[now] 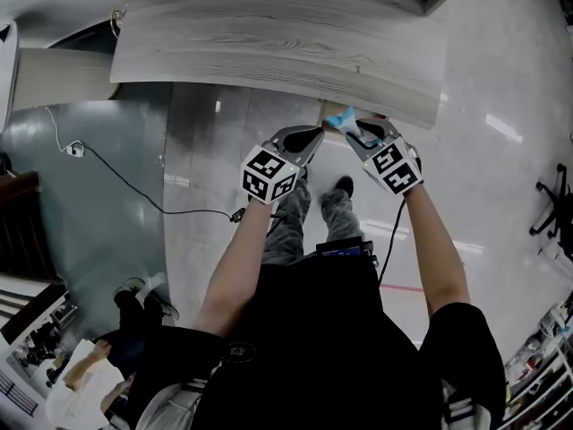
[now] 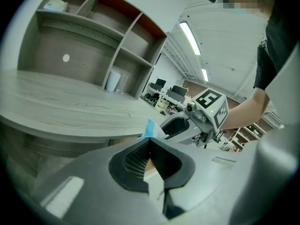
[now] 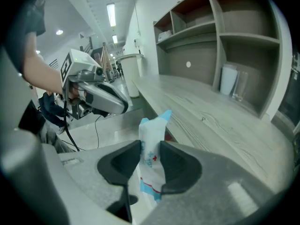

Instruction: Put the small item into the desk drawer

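Observation:
The small item is a white packet (image 3: 151, 150) with blue edges and a red cross mark. My right gripper (image 3: 150, 146) is shut on it and holds it upright. In the head view the packet (image 1: 344, 117) sits just under the front edge of the grey wooden desk (image 1: 277, 34), against a tan strip of the drawer (image 1: 329, 109). How far the drawer is open stays hidden. My left gripper (image 1: 311, 141) is close beside the right gripper (image 1: 354, 134). The left gripper (image 2: 149, 147) is shut, and I see nothing held in it. The packet's blue tip (image 2: 150, 127) shows beyond it.
A shelf unit (image 2: 117, 46) stands at the back of the desk with clear cups (image 3: 233, 82) in it. A black cable (image 1: 125, 183) runs over the glossy floor at the left. An office chair (image 1: 555, 197) is at the far right, and a white bin (image 3: 130, 73) is off the desk's end.

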Demonstrator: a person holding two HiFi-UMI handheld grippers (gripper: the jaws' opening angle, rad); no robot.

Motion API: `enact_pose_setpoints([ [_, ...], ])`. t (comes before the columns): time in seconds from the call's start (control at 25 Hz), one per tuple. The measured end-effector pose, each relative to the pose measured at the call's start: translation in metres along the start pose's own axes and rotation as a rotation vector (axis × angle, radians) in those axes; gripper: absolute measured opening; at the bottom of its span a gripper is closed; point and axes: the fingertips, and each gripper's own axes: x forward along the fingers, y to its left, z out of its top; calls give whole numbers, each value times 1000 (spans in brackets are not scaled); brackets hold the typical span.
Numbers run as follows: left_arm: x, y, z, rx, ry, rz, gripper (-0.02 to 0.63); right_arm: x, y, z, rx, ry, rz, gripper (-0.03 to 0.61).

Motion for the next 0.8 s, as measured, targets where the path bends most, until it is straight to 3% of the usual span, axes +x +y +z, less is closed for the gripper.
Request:
enact_pose_setpoints([
  [0.16, 2, 6, -10, -16, 8, 7, 2, 17, 1, -11, -62, 38, 12, 130],
  [0.8, 6, 22, -38, -56, 30, 31, 2, 64, -3, -51, -130, 178, 60, 130],
])
